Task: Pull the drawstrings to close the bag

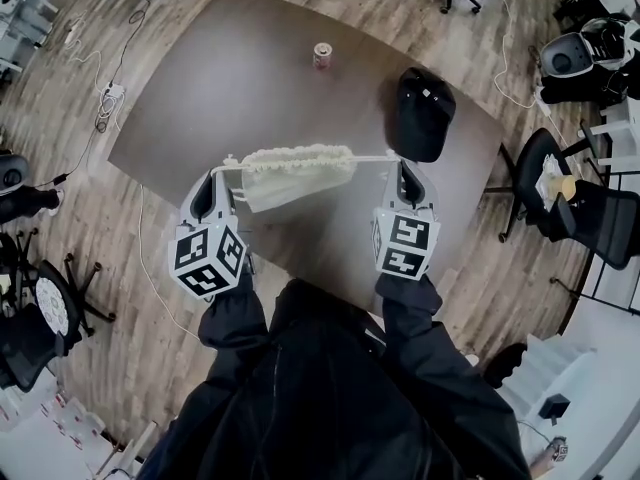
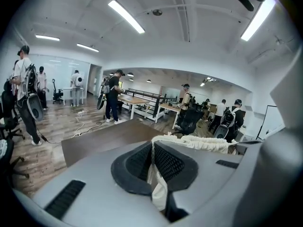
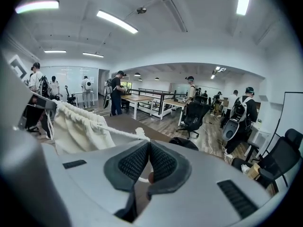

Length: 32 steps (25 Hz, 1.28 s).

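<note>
A cream drawstring bag (image 1: 293,175) hangs in the air above the dark table (image 1: 200,98), its mouth gathered into tight ruffles. My left gripper (image 1: 222,169) is shut on the left drawstring; cream cloth (image 2: 158,186) shows pinched between its pads. My right gripper (image 1: 398,167) is shut on the right drawstring (image 3: 116,132), which runs taut from the bag (image 3: 78,129) into its jaws. Both cords stretch level between the grippers, which are held out to either side of the bag.
A black backpack (image 1: 420,113) lies on the table's right side and a small can (image 1: 322,55) stands at the far middle. Office chairs (image 1: 565,198) stand to the right, cables on the wooden floor to the left. Several people stand further back in the room.
</note>
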Tool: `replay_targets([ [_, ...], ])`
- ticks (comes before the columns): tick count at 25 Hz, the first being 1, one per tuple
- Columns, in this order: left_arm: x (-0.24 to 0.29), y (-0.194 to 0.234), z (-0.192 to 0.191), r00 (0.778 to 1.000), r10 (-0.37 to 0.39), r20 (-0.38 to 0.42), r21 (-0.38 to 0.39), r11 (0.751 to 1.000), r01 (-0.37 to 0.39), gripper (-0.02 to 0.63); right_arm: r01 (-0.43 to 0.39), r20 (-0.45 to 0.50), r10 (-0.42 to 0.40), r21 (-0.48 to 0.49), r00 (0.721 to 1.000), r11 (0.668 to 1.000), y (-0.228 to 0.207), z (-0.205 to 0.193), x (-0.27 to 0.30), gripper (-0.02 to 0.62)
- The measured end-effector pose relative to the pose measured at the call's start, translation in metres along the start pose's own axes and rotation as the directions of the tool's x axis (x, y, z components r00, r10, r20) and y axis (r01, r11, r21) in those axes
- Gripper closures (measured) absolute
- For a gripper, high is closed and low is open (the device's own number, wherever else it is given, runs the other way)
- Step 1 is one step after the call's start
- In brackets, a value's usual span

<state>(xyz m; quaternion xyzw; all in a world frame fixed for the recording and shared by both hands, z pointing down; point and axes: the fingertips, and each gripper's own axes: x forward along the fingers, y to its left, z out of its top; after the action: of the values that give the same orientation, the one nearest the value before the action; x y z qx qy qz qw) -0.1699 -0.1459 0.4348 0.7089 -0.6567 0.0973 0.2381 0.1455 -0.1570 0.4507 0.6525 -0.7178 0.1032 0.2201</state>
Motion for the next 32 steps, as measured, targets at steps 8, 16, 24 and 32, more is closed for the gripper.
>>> replay_targets([
  [8,-0.016,0.009,0.007,0.999,0.031,0.023,-0.022,0.999,-0.031,0.569,0.023,0.008,-0.023,-0.004,1.0,1.0,-0.007,0.003,-0.012,0.568],
  [16,-0.026,0.018,0.012,0.997,0.065,0.037,-0.032,0.997,-0.064,0.569,0.043,0.004,-0.043,-0.011,0.999,0.999,-0.01,0.001,-0.017,0.568],
  [24,-0.034,0.018,0.013,0.996,0.069,0.05,-0.033,0.997,-0.068,0.57,0.033,0.003,-0.033,-0.006,0.999,0.999,-0.015,0.0,-0.022,0.569],
  [32,-0.037,0.023,0.017,0.996,0.068,0.059,-0.03,0.997,-0.067,0.571,0.032,-0.001,-0.032,0.007,0.999,0.999,-0.02,0.0,-0.021,0.569],
])
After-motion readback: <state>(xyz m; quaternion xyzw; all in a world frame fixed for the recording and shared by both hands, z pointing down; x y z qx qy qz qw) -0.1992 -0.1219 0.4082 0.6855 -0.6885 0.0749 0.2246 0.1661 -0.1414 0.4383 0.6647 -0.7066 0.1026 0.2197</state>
